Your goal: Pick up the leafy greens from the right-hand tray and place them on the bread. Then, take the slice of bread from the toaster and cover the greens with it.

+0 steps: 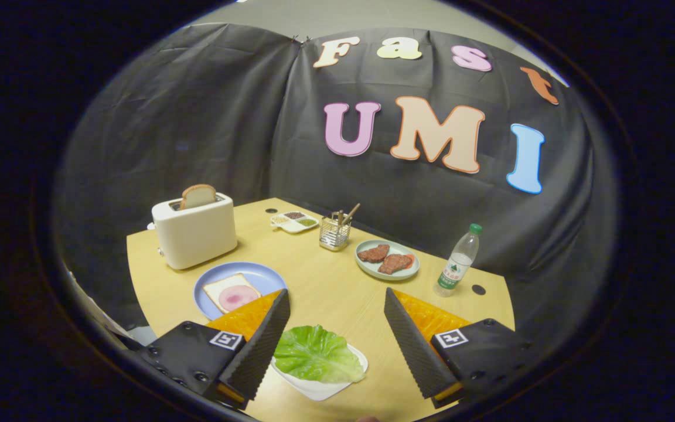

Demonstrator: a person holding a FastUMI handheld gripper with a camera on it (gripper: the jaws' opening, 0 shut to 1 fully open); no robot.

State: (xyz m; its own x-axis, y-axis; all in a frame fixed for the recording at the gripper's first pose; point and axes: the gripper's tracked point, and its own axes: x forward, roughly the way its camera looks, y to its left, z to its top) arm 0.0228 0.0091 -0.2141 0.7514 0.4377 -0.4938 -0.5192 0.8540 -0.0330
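Between the open tool's (336,305) fingers, a crinkled green lettuce leaf (316,353) lies flat, long axis nine-to-three o'clock, on a white tray (320,388).

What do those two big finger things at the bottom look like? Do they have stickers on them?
The gripper has two wedge-shaped fingers that taper to a point, with bumpy, ribbed inner faces for gripping. Each finger sits on a chunky black block held together with small round screws. Yes, sort of: each block carries a little square black-and-white marker on top, like a tiny code. No cables are visible.
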